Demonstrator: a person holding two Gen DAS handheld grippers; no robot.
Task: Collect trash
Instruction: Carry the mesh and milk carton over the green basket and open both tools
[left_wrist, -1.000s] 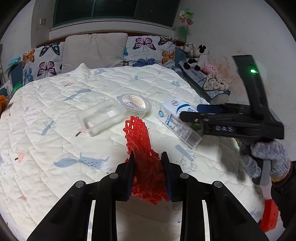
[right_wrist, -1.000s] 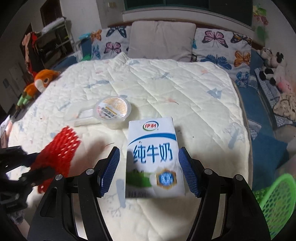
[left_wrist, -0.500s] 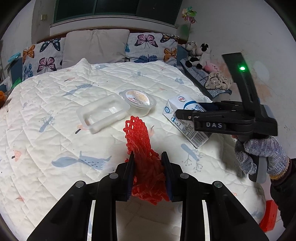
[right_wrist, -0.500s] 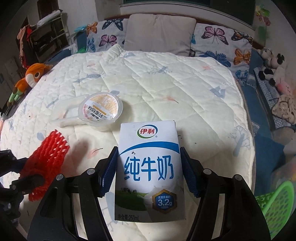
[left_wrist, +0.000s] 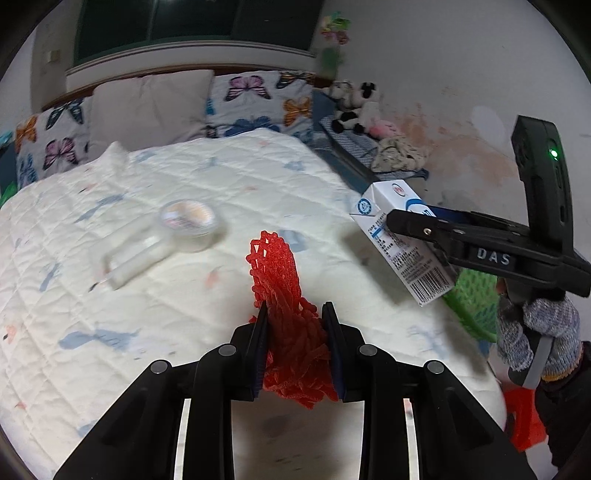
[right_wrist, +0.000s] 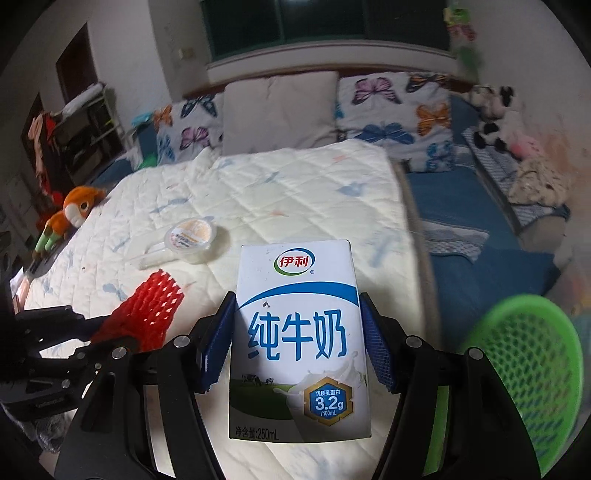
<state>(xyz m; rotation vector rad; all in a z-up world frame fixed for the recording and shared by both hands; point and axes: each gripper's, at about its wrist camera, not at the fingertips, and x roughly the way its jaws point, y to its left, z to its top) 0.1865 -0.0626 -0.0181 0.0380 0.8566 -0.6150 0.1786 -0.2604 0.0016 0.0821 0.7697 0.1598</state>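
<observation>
Left gripper (left_wrist: 295, 339) jaws clenching red foam net (left_wrist: 284, 295) above bed (left_wrist: 147, 295). Right gripper (right_wrist: 299, 347) jaws gripping milk carton (right_wrist: 299, 332), lifted clear. Right view alone showing green basket (right_wrist: 524, 369) fully; left view showing gloved hand (left_wrist: 532, 336).

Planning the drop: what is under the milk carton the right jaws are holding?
The milk carton hangs clear of the quilt. In the left wrist view a green basket shows just beyond its lower end. The carton hides most of the basket there, so its contents are unseen.

Home bedroom: quilted bed (right_wrist: 295, 184), butterfly pillows (right_wrist: 391, 107), plush toys (right_wrist: 495, 110), window (right_wrist: 325, 26) above headboard.
</observation>
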